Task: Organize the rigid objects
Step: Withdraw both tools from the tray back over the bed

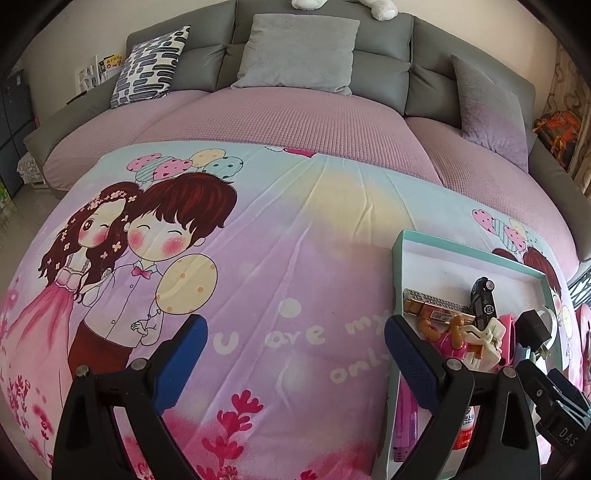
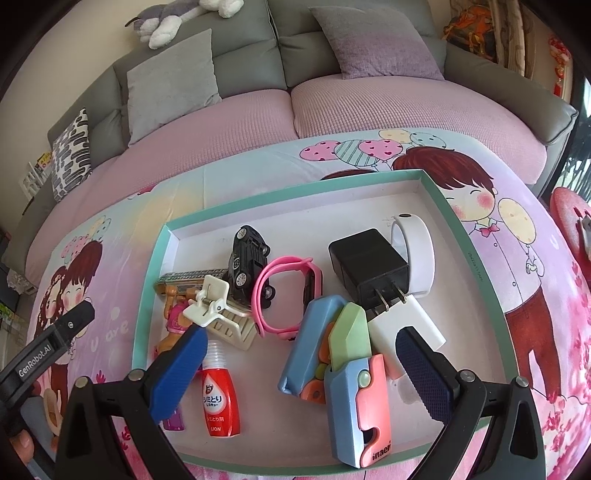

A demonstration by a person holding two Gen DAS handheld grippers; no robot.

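A teal-rimmed tray (image 2: 463, 229) lies on the cartoon-print blanket (image 1: 288, 251). It holds a black toy car (image 2: 246, 258), a pink watch (image 2: 284, 295), a black charger (image 2: 369, 269), a white ring-shaped piece (image 2: 417, 251), a red bottle (image 2: 219, 398), pastel folding toys (image 2: 351, 362), a cream toy basket (image 2: 229, 317) and a pink figure (image 2: 173, 328). My right gripper (image 2: 301, 363) is open and empty above the tray's near part. My left gripper (image 1: 293, 350) is open and empty over the blanket, left of the tray (image 1: 399, 258).
A grey sofa (image 1: 384, 44) with several cushions (image 1: 299, 51) curves behind the pink seat cover (image 1: 288, 114). A plush toy (image 2: 184, 18) lies on the sofa back. The left gripper's arm (image 2: 48, 347) shows at the left of the right wrist view.
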